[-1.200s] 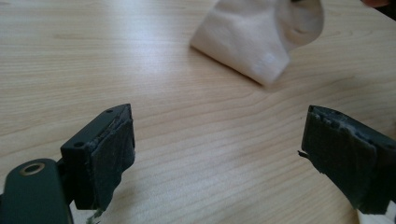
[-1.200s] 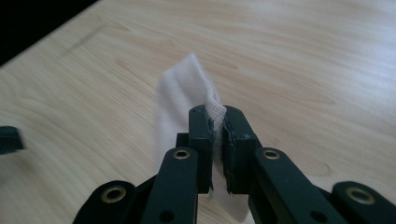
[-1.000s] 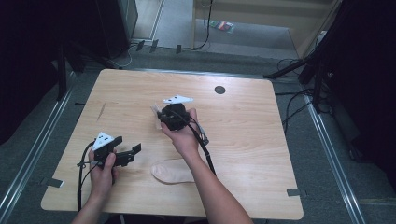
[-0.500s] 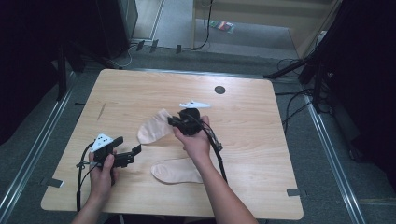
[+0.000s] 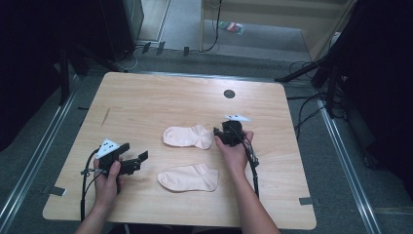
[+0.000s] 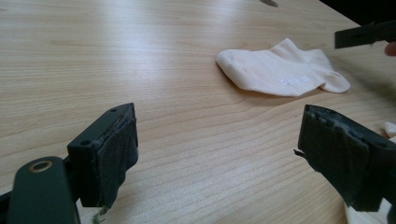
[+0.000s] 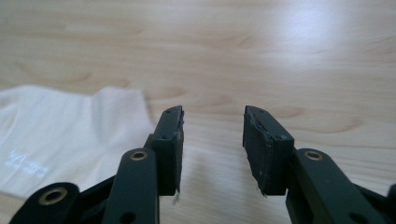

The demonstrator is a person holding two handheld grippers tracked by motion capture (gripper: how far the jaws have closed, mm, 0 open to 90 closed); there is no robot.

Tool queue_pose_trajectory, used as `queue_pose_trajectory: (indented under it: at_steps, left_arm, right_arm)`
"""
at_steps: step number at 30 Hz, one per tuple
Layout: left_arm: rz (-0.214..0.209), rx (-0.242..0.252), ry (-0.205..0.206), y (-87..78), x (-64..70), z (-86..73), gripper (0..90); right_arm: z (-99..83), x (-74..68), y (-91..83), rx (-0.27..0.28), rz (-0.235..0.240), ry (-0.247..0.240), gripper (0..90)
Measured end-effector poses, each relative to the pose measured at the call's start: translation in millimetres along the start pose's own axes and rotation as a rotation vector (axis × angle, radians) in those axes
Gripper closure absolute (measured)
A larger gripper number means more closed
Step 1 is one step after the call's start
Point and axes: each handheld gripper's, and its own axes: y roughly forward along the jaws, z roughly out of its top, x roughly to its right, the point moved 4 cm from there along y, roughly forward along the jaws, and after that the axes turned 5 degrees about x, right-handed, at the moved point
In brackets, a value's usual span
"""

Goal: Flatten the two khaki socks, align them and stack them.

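Nearest, at the desk's [image 5: 146, 97] front left, left gripper [image 5: 131, 163] held low over bare wood, jaws spread wide and empty. Just right of it, near sock [image 5: 188, 178] lying flat, toe leftward, well back from the front edge. Beyond that, far sock [image 5: 188, 136] also flat, a strip of bare wood between the two. At the far sock's right end, right gripper [image 5: 217, 134] close against the cuff, jaws parted with nothing between them. Farther back, a dark round hole [image 5: 229, 93] near the rear edge. Broad open wood across the whole rear half and down the left side; narrower room on the right, between the right hand [image 5: 234, 151] and the side edge.

From the left gripper view, far sock [image 6: 282, 70] seen low across the grain, faint white lettering on its side, and a tip of the other gripper's jaw at the top right. From the right gripper view, sock cuff [image 7: 70, 140] lying left of the left jaw, beside it rather than between the pads; bare desk [image 7: 280, 56] ahead.
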Motion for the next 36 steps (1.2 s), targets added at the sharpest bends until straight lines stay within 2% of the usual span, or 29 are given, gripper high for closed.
queue_pose_trajectory:
  at_steps: [1, 3, 5, 6, 8, 9, 10, 11, 12, 14, 15, 18, 20, 22, 24, 27, 29, 31, 32, 33, 35, 36]
  left_arm:
    - [0.0, 0.0, 0.0, 0.0, 0.0, 0.0, 13.3]
    - [0.003, -0.007, -0.007, 0.7, -0.8, 0.3, 13.6]
    - [0.023, -0.029, -0.02, 2.8, -2.9, 2.3, 13.9]
    - [0.023, -0.029, -0.02, 2.8, -2.9, 2.3, 14.5]
    - [0.034, -0.035, -0.029, 5.5, -2.6, 4.0, 14.7]
    - [0.012, -0.03, -0.04, 8.3, -2.1, 6.7, 15.5]
    - [0.005, -0.028, -0.046, 10.3, -1.4, 8.8, 18.8]
    - [-0.002, -0.024, -0.058, 13.7, -0.3, 11.8, 28.1]
    - [-0.012, -0.017, -0.069, 17.1, 0.6, 14.9, 28.1]
    - [-0.023, -0.031, -0.073, 26.0, 2.8, 20.3, 43.8]
    - [-0.02, -0.041, -0.066, 30.6, 3.8, 22.6, 43.8]
    - [-0.003, -0.058, -0.048, 44.5, 6.3, 29.0, 51.9]
    - [-0.008, -0.074, -0.056, 54.3, 8.4, 32.1, 56.5]
    - [-0.024, -0.108, -0.041, 65.8, 12.1, 33.5, 60.0]
    - [-0.016, -0.145, -0.022, 77.3, 16.1, 33.3, 61.7]
    - [0.017, -0.181, 0.016, 91.1, 21.3, 32.5, 64.9]
    - [0.019, -0.195, 0.034, 96.3, 25.2, 32.0, 66.0]
    - [0.019, -0.212, 0.066, 99.9, 29.6, 31.4, 68.2]
    - [0.032, -0.221, 0.08, 101.5, 31.3, 30.6, 71.1]
    - [0.036, -0.232, 0.093, 102.5, 32.2, 29.2, 76.0]
    - [0.029, -0.25, 0.107, 102.5, 32.3, 26.9, 88.8]
    - [0.023, -0.248, 0.114, 101.9, 31.9, 26.6, 88.8]
  right_arm:
    - [0.0, 0.0, 0.0, 0.0, 0.0, 0.0, 59.1]
    - [2.4, 6.1, -6.7, 0.043, 0.0, 0.004, 59.7]
    - [4.4, 3.2, -11.2, 0.047, 0.052, -0.011, 62.6]
    - [4.4, 3.2, -11.2, 0.047, 0.052, -0.011, 62.6]
    - [4.6, -2.6, -10.0, 0.031, 0.088, -0.043, 67.4]
    - [4.6, -5.1, -8.4, 0.023, 0.101, -0.057, 68.4]
    - [4.3, -7.3, -6.0, 0.016, 0.11, -0.059, 68.7]
    - [3.4, -8.3, -2.3, 0.006, 0.119, -0.051, 66.8]
    - [3.4, -8.3, -2.3, 0.006, 0.119, -0.051, 66.8]
    - [0.9, -9.5, 1.6, 0.0, 0.145, -0.028, 63.6]
    - [0.9, -9.5, 1.6, 0.0, 0.145, -0.028, 63.6]
    - [-2.0, -11.5, 3.1, -0.014, 0.159, -0.048, 63.3]
    - [-3.1, -13.0, 4.0, -0.014, 0.159, -0.055, 63.2]
    - [-3.5, -15.8, 4.9, -0.007, 0.173, -0.062, 63.2]
    - [-4.6, -18.5, 6.9, -0.012, 0.179, -0.072, 63.2]
    - [-8.2, -20.3, 11.9, -0.022, 0.15, -0.09, 58.7]
    - [-10.9, -19.5, 15.3, -0.027, 0.13, -0.105, 57.5]
    - [-13.8, -20.0, 16.6, -0.037, 0.129, -0.102, 61.1]
    - [-14.7, -20.5, 16.4, -0.031, 0.129, -0.113, 65.3]
    - [-15.6, -21.6, 15.9, -0.031, 0.127, -0.127, 69.5]
    - [-18.3, -23.8, 14.0, -0.026, 0.122, -0.185, 83.7]
    - [-18.3, -23.8, 14.0, -0.026, 0.122, -0.185, 83.7]
